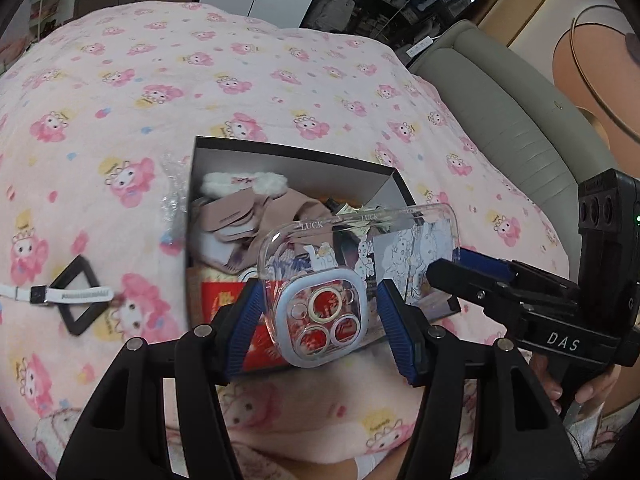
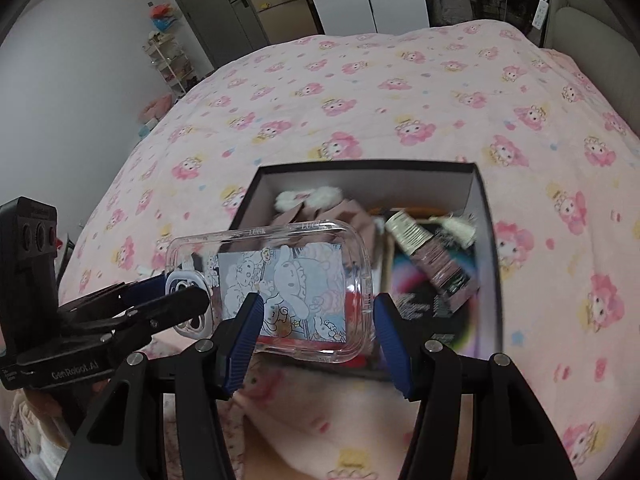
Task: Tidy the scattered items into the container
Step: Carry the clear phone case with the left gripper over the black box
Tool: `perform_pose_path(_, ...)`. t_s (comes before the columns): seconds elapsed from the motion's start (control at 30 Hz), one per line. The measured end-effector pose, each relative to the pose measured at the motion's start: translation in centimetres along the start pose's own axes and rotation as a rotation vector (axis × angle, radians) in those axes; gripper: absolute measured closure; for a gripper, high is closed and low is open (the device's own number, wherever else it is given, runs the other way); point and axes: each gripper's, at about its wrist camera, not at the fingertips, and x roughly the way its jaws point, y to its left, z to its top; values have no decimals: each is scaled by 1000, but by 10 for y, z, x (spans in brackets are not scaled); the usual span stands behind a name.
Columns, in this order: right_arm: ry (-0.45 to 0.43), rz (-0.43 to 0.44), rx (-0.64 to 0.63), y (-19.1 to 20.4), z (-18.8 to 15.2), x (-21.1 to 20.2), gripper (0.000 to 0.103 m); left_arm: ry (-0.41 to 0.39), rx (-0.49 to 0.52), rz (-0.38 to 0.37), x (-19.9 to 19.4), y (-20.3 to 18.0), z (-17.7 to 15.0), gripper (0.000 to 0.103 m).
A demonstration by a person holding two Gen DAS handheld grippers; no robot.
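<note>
Both claws, left gripper (image 1: 318, 322) and right gripper (image 2: 316, 330), clamped on clear phone case (image 1: 356, 276) over box (image 1: 288, 156). Uneven release, could snag on rim.

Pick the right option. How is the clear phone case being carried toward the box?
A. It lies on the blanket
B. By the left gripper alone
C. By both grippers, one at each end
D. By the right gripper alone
C: the left gripper clamps the camera end of the phone case, and the right gripper clamps the other end, above the box.
</note>
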Motion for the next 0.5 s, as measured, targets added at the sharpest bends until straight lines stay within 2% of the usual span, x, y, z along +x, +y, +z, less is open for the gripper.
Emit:
perform_pose_path(0.1,-22,3,-2,-18,10,7,49,23,-21,6,20,-1,7,44)
perform_pose_path(0.27,-22,25,47,-49,8,18,49,73,-33,-1,54,-7,9,44)
perform_pose_path(0.5,17,-41,96,-76,-2,34,49,154,-34,12,100,-15,3,44)
